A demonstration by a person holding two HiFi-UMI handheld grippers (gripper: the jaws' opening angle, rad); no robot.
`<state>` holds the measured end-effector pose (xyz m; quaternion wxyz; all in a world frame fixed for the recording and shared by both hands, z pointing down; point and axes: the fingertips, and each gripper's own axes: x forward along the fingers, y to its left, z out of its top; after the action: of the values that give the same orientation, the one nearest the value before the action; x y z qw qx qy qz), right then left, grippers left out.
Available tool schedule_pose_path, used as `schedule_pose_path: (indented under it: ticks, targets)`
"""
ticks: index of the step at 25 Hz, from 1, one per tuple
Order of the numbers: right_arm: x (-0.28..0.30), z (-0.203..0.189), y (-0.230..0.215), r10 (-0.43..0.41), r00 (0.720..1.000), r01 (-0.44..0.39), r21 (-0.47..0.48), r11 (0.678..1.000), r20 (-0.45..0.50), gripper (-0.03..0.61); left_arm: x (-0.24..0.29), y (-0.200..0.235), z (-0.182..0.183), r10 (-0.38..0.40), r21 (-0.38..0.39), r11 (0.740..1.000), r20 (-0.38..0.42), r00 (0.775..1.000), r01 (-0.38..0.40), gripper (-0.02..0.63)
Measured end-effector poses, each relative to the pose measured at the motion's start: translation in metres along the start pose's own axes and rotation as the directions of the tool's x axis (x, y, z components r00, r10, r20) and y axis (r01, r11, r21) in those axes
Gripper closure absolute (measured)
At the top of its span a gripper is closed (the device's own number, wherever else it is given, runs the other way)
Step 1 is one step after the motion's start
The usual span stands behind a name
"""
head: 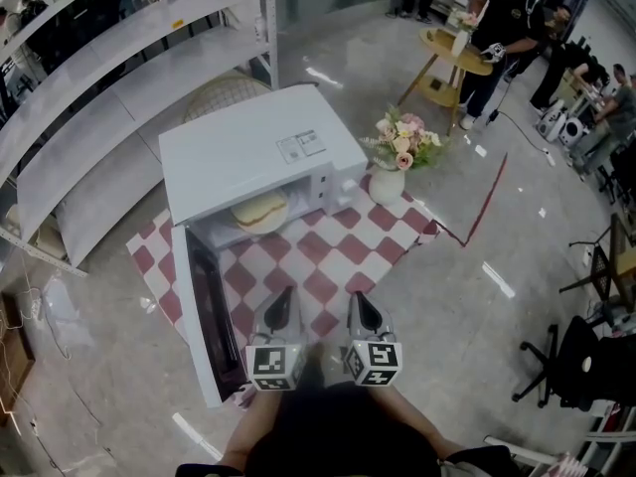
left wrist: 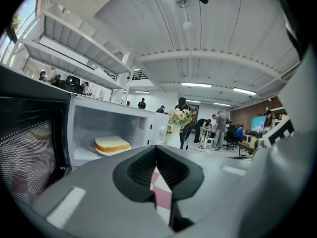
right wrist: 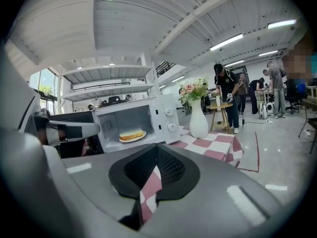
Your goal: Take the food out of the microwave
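Note:
A white microwave (head: 263, 152) stands on a red-and-white checkered cloth (head: 328, 256), its door (head: 204, 316) swung wide open toward me on the left. Inside lies a slice of bread (head: 260, 210) on a pale plate. The left gripper view shows the bread (left wrist: 111, 144) ahead to the left, and the right gripper view shows it (right wrist: 132, 134) ahead in the cavity. My left gripper (head: 284, 301) and right gripper (head: 360, 304) hover side by side over the cloth, short of the microwave. Both are shut with nothing held, pointing at the opening.
A white vase of flowers (head: 388, 182) stands right of the microwave on the cloth. Metal shelving (head: 89, 97) runs along the left. A person stands at a round yellow table (head: 452, 53) farther back. Red tape (head: 487, 207) marks the floor.

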<state>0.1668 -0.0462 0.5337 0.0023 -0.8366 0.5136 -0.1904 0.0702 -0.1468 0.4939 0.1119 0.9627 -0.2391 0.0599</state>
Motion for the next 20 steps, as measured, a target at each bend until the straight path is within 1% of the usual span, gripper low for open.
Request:
schedule_pose_path:
  ticks: [10, 20]
  targets:
    - [0.026, 0.000, 0.007, 0.020, 1.000, -0.021, -0.010, 1.000, -0.013, 0.578, 0.012, 0.015, -0.003, 0.021, -0.001, 1.000, -0.009, 1.000, -0.021, 0.604]
    - [0.029, -0.002, 0.008, 0.025, 0.999, -0.026, -0.034, 0.999, -0.019, 0.577, 0.011, 0.015, -0.009, 0.028, -0.002, 1.000, -0.020, 0.999, -0.028, 0.604]
